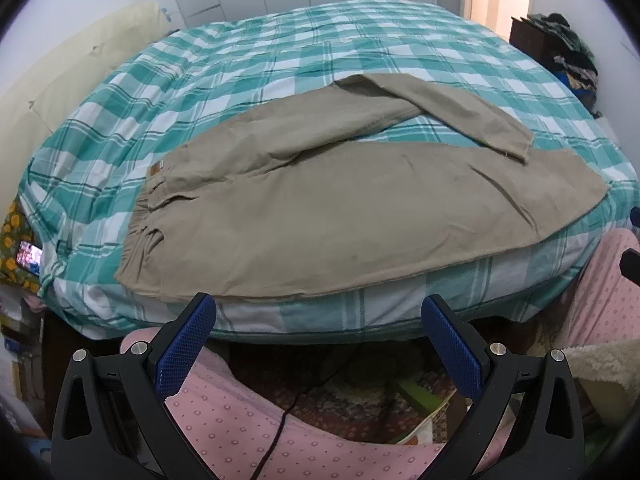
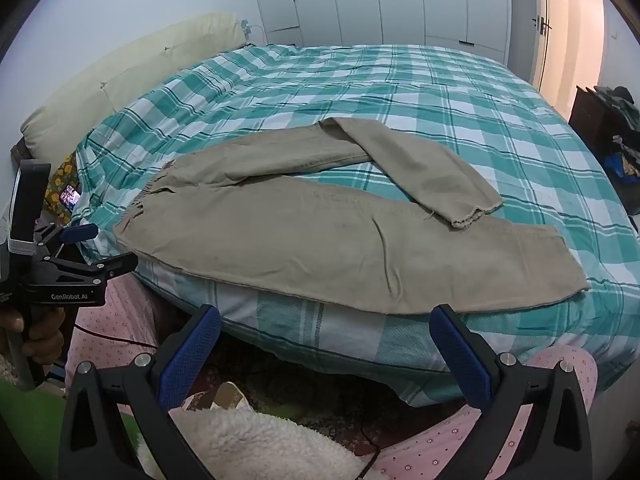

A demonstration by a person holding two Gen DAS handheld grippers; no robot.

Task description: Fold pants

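Observation:
Beige pants [image 1: 340,208] lie spread on the bed [image 1: 280,60], waistband to the left, one leg along the near edge and the other leg bent back so its cuff rests on the near leg. They also show in the right wrist view [image 2: 320,248]. My left gripper [image 1: 318,316] is open and empty, held off the near bed edge below the pants. My right gripper [image 2: 326,326] is open and empty, also off the near edge. The left gripper also appears at the left of the right wrist view [image 2: 86,248].
The bed has a teal and white checked cover [image 2: 400,92] and a cream headboard cushion [image 2: 120,80] at the left. White wardrobe doors [image 2: 380,0] stand behind. A dark dresser with piled clothes [image 1: 560,48] is at the right. A phone [image 1: 30,258] lies at the bed's left.

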